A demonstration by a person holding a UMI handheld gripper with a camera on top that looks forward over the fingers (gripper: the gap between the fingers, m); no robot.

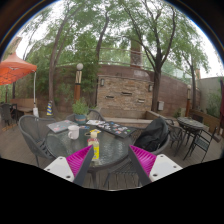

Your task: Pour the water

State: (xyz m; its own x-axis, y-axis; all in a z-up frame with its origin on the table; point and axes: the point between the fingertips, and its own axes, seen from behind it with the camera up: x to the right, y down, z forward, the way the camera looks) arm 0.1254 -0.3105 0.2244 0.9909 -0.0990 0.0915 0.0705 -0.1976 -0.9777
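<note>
A small yellow bottle with a pale cap stands upright on a round glass table. It is just ahead of my gripper, close by the left pink pad. A wide gap separates it from the right pad. The fingers are open and hold nothing. A pale cup stands further back on the table, left of the bottle.
Papers lie on the far part of the table. Metal chairs ring it, and a black bag rests on the right one. Beyond are an orange umbrella, a brick building and trees.
</note>
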